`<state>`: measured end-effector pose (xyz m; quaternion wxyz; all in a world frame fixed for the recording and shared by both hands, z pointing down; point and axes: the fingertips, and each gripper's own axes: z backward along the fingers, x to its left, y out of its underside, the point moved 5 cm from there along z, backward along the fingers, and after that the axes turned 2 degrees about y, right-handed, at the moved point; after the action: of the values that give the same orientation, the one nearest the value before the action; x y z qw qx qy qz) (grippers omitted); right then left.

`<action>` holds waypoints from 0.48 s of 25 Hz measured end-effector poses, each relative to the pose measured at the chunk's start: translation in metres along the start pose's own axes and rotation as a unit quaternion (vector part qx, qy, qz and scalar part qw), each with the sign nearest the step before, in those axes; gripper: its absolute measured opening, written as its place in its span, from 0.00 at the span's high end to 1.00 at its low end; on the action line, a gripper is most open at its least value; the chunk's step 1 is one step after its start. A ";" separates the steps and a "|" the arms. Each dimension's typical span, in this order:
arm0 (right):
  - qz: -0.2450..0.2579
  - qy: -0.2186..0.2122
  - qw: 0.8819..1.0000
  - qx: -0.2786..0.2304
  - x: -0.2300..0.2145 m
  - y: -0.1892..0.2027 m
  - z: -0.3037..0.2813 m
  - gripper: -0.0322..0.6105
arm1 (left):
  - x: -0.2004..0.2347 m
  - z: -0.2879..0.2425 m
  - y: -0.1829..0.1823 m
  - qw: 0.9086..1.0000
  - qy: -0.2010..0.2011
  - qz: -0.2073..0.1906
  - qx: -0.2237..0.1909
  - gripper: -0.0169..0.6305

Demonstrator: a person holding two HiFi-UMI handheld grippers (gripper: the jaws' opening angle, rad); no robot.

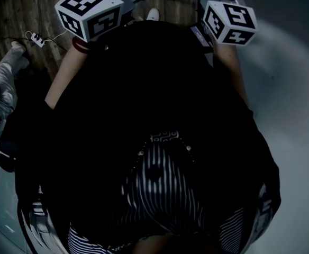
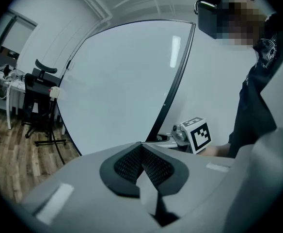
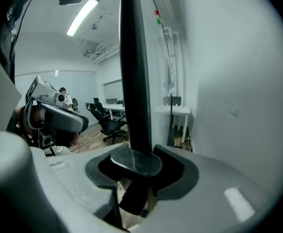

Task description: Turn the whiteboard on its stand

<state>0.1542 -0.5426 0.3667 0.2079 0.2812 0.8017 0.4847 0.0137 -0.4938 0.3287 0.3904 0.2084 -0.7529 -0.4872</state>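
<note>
The whiteboard [image 2: 127, 81] is a large white panel in a thin dark frame, and it fills the left gripper view. My left gripper [image 2: 141, 149] is at its lower corner, its ribbed pads closed together on the edge there. In the right gripper view the dark frame bar [image 3: 134, 67] runs upright between the jaws of my right gripper [image 3: 139, 161], which is shut on it. The board's white face [image 3: 228, 81] fills the right side of that view. In the head view only the marker cubes of the left gripper [image 1: 88, 9] and the right gripper [image 1: 229, 21] show; the jaws are hidden behind the person's dark top.
A black office chair [image 2: 39, 101] and a desk [image 2: 1, 81] stand on the wooden floor [image 2: 15, 164] to the left. More chairs [image 3: 107, 120] and a white desk [image 3: 180, 111] stand behind the board. A white plug with a cable [image 1: 37, 38] lies on the floor.
</note>
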 end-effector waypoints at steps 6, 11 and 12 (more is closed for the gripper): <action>-0.005 0.009 1.000 0.000 0.001 -0.006 -0.009 0.68 | -0.002 0.015 0.004 1.000 -0.007 0.003 -0.003 0.98; -0.001 0.014 1.000 0.006 -0.009 -0.050 -0.029 0.69 | 0.005 0.035 -0.024 1.000 -0.023 0.013 -0.014 0.98; -0.001 0.016 1.000 0.007 -0.008 -0.053 -0.031 0.69 | 0.006 0.041 -0.024 0.999 -0.027 0.016 -0.016 0.98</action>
<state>0.1282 -0.5882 0.3335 0.1937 0.2741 0.8087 0.4830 -0.0242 -0.4851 0.3005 0.3807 0.1767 -0.7587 -0.4982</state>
